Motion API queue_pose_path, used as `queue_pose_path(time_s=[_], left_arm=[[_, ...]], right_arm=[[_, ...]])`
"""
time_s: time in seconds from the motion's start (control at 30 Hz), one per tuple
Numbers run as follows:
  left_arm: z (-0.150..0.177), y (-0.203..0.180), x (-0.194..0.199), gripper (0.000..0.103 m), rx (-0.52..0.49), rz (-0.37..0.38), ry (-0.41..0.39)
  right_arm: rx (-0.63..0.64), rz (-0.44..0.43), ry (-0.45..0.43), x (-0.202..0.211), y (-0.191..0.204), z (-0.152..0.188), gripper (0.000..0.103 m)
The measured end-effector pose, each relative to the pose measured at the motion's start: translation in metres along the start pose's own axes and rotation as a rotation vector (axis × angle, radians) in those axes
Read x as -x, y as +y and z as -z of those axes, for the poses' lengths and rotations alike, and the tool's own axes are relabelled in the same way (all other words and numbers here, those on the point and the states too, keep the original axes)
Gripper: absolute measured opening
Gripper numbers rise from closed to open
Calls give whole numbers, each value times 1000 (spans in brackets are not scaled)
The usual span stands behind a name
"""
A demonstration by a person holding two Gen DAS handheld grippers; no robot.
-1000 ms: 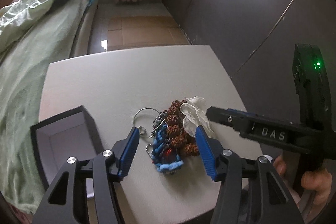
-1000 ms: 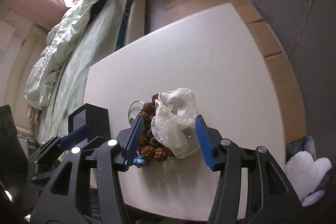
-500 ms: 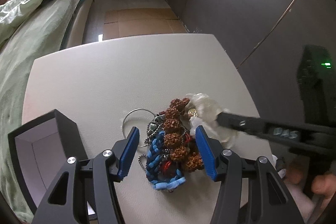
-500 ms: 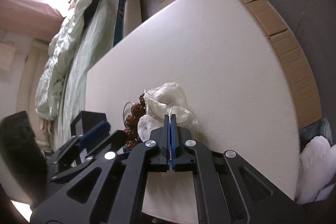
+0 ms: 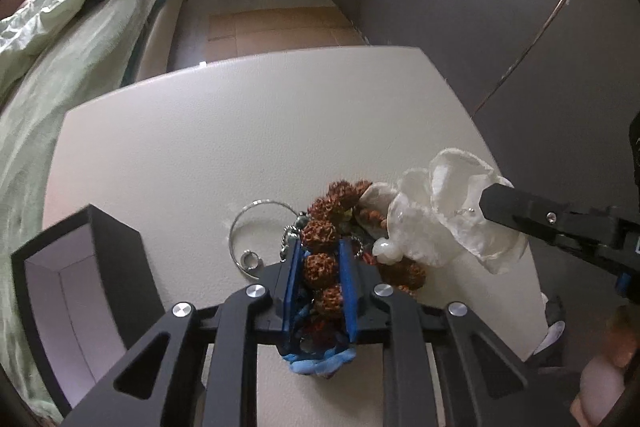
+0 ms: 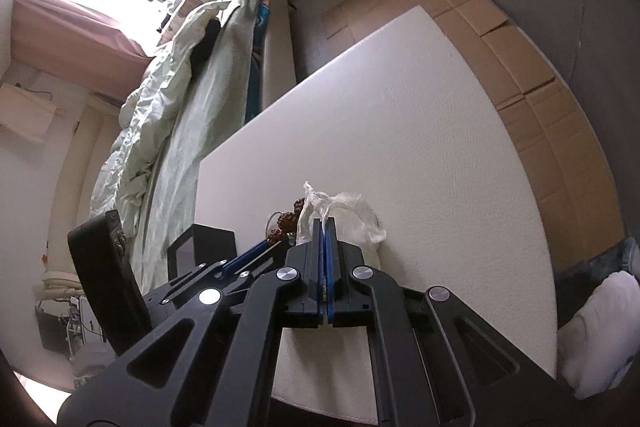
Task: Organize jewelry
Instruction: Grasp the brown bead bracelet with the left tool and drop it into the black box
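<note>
Left hand-held gripper (image 5: 319, 269) is closing around brown beads (image 5: 319, 265); right hand-held gripper (image 6: 324, 227) pinches plastic bag (image 6: 352, 213).

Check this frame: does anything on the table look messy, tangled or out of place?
Yes. The jewelry lies in one tangled heap: brown seed beads, a blue cord and chains overlap, with a crumpled clear plastic bag mixed in. The open black box beside it looks empty.
</note>
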State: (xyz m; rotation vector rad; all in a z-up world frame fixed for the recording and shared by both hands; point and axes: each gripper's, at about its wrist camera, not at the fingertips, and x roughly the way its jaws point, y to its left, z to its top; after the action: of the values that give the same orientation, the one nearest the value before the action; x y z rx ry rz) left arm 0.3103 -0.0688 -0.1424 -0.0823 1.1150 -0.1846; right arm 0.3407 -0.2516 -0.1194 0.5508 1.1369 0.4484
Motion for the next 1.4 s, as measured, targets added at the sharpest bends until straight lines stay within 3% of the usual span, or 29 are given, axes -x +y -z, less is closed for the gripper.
queue_pose_path(time_s=[0.37,0.9,1.17,1.4], left_arm=[[-8,4,60,17,17,78,-108],[-9,52,168,17,46,8,-276],[6,89,186,17,96,-50,-284],[25,118,159,17,142,-29,-215]], right_arm=[[50,-132,-109,23,25,0,3],[151,-281,-175,29,94,18,3],[195,-308,-146,11,127,32,3],[230,-287,-112,-8,147,44,3]])
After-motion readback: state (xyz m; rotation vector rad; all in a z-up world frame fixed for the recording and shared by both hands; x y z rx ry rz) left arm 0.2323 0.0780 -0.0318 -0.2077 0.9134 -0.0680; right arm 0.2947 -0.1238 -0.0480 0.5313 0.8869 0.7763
